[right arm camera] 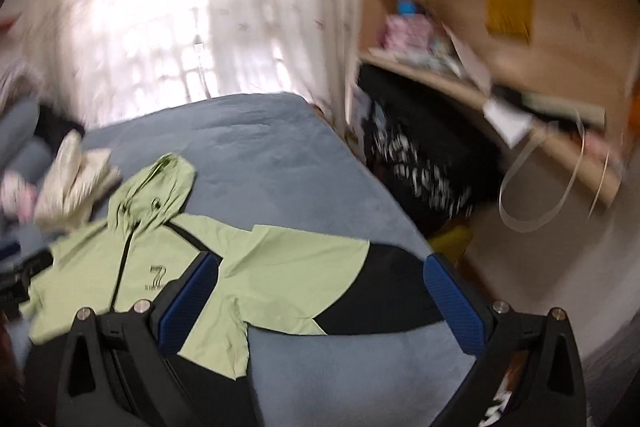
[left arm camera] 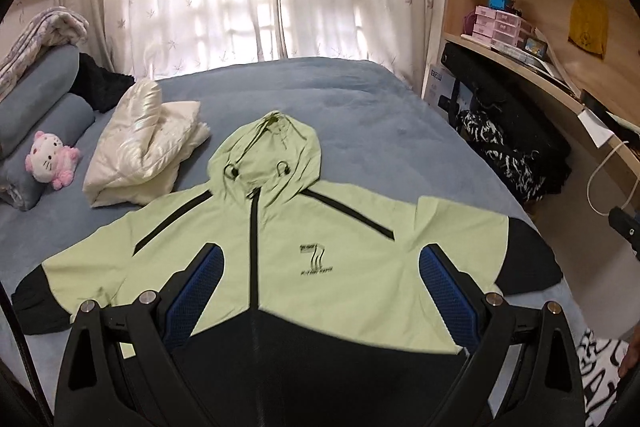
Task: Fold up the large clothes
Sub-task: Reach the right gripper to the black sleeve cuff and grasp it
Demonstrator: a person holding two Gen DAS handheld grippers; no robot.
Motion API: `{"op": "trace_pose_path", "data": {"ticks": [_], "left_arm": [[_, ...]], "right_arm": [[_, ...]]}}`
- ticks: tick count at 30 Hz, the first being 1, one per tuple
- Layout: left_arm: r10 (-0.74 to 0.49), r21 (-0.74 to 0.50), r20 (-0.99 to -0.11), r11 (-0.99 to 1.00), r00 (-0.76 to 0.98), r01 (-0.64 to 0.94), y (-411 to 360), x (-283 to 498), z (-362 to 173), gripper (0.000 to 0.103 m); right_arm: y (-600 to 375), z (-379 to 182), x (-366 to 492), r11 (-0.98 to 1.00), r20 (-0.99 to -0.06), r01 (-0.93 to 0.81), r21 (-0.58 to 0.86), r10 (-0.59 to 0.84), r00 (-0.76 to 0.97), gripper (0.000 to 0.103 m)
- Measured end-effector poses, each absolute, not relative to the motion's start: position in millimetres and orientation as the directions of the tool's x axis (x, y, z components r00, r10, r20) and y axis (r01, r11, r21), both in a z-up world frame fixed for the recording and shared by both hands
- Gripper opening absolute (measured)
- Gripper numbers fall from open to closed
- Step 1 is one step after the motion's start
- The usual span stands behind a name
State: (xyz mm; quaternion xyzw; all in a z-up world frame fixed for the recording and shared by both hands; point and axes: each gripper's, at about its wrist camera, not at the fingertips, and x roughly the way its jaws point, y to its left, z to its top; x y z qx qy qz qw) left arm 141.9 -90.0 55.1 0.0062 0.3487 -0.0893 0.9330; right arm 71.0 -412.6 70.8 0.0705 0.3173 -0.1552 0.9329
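While both hand-held grippers (left arm camera: 320, 281) (right arm camera: 318, 287) gaped empty, the light-green-and-black hooded nylon jacket (left arm camera: 280, 239) looked light, slippery; grip its three-o'clock sleeve (right arm camera: 360, 287).

We see blue bed (left arm camera: 340, 99). Green and black jacket (left arm camera: 280, 227) lies flat on it, front up, sleeves out. Near it, folded white coat (left arm camera: 140, 151). At far left, pink cat toy (left arm camera: 50, 161) by rolled grey blankets (left arm camera: 36, 95).

Each black gripper (left arm camera: 320, 267) carries blue textured pads (left arm camera: 448, 291) and silver screws.
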Motion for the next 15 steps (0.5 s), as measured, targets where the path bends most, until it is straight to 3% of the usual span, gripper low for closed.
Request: {"op": "trace_pose_path", "data": {"ticks": [4,9,15], "left_arm": [[-0.152,-0.029,-0.639,0.984,0.754,0.173,-116.4,168.2,38.0,0.097],[-0.114,0.017,-0.695,0.985,0.710,0.174,-154.4,204.8,-4.5,0.097],[-0.082,0.056,-0.752,0.981,0.654,0.188,-195.3,229.9,-52.3,0.097]], "right_arm": [[-471.9,36.1,87.2,0.902,-0.689,0.416,0.119,-0.227,0.689,0.103],[-531.8,-19.6,97.1,0.832,-0.787,0.522,0.190,-0.189,0.587,0.100],[-594.4,-97.4,95.4,0.688,-0.856,0.628,0.364,-0.019,0.517,0.091]]}}
